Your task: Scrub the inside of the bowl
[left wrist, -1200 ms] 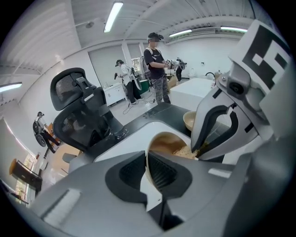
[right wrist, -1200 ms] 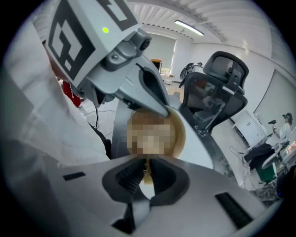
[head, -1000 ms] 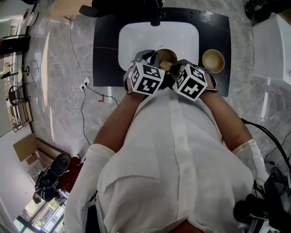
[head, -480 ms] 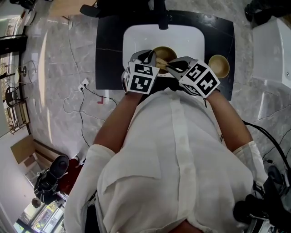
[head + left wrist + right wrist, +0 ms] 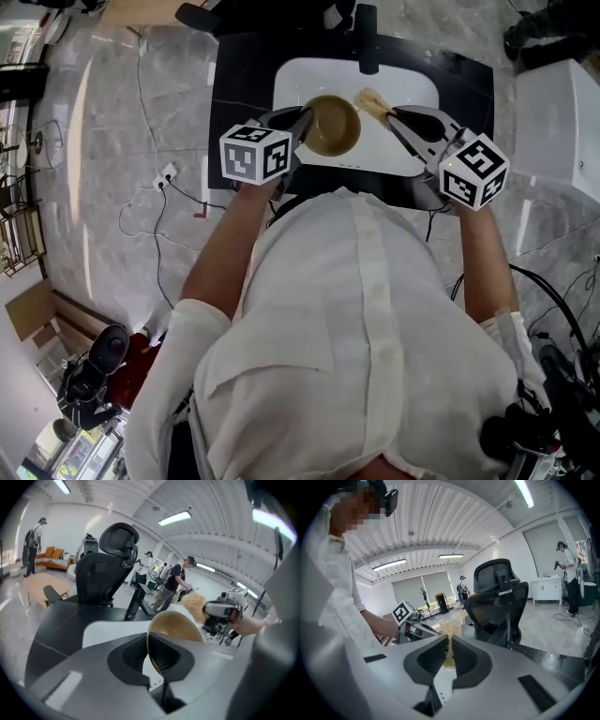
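A black table (image 5: 234, 94) carries one white rectangular sink (image 5: 300, 80). Both forearms reach forward, spread apart above it. The left gripper (image 5: 302, 122) has its fingers clenched on the rim of the one golden-brown bowl (image 5: 333, 127), held over the sink with its mouth upward. The right gripper (image 5: 394, 116) pinches one pale straw scrubber (image 5: 372, 99) in its fingers, the tuft pointing toward the bowl, just outside its rim.

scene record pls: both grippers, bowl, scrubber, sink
left gripper: shut on the rim of the bowl
right gripper: shut on the scrubber
bowl: tan, held over the sink
scrubber: pale fibre wad, beside the bowl, not inside it
sink: white basin in a black counter
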`<state>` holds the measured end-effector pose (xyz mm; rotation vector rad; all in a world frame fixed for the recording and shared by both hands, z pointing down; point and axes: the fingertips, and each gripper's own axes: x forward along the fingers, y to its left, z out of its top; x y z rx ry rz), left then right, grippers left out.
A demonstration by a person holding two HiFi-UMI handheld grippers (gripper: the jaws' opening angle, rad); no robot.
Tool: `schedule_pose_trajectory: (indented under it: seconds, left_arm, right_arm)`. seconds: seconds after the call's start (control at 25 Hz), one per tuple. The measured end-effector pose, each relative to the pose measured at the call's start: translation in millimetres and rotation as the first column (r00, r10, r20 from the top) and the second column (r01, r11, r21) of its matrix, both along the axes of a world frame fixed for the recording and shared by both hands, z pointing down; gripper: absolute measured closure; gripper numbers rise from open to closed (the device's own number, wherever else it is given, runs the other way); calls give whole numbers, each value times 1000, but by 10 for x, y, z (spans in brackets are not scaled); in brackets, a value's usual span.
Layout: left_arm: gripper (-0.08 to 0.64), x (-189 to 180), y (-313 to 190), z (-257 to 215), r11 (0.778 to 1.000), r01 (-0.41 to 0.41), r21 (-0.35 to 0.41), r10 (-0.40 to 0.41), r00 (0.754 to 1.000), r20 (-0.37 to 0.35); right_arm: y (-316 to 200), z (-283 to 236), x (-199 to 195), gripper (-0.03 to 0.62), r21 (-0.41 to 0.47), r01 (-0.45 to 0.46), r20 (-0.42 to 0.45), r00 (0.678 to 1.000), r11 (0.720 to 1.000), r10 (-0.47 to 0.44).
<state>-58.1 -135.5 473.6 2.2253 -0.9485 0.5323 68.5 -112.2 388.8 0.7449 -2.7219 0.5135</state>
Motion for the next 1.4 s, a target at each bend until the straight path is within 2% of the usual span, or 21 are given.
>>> schedule_pose_trajectory:
  seconds: [0.08, 0.16, 0.2, 0.28, 0.36, 0.4, 0.48, 0.6, 0.64, 0.88, 1.08, 1.4]
  left_arm:
    - [546, -32, 38, -74, 998, -35, -42, 29, 989, -146]
    - [546, -49, 86, -174, 993, -91, -80, 61, 946, -318]
    - [546, -54, 112, -234, 988, -126, -93, 78, 910, -407]
    - [546, -71, 151, -353, 975, -197, -103, 107, 823, -558]
    - [546, -122, 166, -439, 963, -245, -109, 118, 753, -647]
    - [546, -158, 176, -468, 957, -263, -118, 118, 730, -673]
    - [546, -233, 218, -509, 944, -299, -139, 116, 695, -710]
    - [546, -326, 273, -551, 925, -349, -153, 109, 627, -771]
    - [546, -362, 272, -542, 922, -354, -160, 99, 613, -784]
    - [546, -586, 202, -466, 910, -367, -195, 60, 582, -811]
    - [546, -743, 84, -477, 910, -365, -197, 41, 553, -832]
    - [546, -847, -29, -618, 896, -391, -213, -27, 429, -903]
  right_arm:
    - [-47, -19, -68, 568, -12, -12, 23, 1000, 1000, 12]
    - [-65, -56, -199, 568, -26, -5, 61, 998, 1000, 7]
    - [-69, -78, -278, 568, -29, 3, 78, 997, 1000, 0]
    - [-67, -137, -447, 568, -27, 25, 105, 994, 999, -22]
    - [-45, -228, -628, 568, -13, 54, 123, 991, 998, -52]
    - [-27, -281, -717, 568, -4, 67, 129, 989, 998, -66]
    - [14, -376, -872, 568, 14, 88, 134, 987, 996, -89]
    - [86, -456, -1043, 568, 41, 112, 125, 985, 993, -116]
    - [113, -474, -1091, 568, 49, 118, 126, 984, 992, -124]
    - [253, -614, -1341, 568, 92, 146, 163, 974, 985, -159]
    - [392, -721, -1552, 568, 122, 207, 194, 954, 971, -228]
    - [676, -764, -1843, 568, 140, 292, 242, 917, 946, -319]
